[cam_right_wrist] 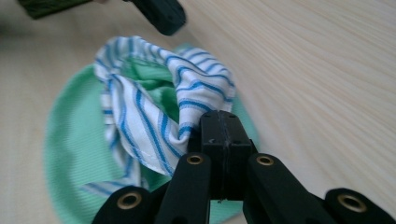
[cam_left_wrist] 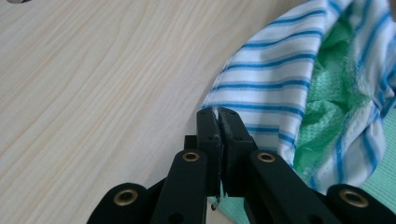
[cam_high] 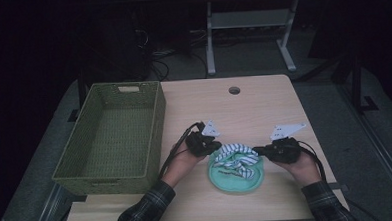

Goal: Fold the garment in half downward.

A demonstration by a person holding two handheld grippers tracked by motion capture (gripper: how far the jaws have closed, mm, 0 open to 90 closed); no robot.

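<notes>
Tabletop [cam_high: 264, 107] pale wood, room dark; left tongs [cam_left_wrist: 218, 116], right tongs [cam_right_wrist: 223, 122] each pinching striped cloth [cam_high: 234, 156].

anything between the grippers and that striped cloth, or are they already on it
Nothing visible stands between them. The left gripper and the right gripper each have their jaws shut on an edge of the striped cloth, which lies bunched on the green cloth.
</notes>
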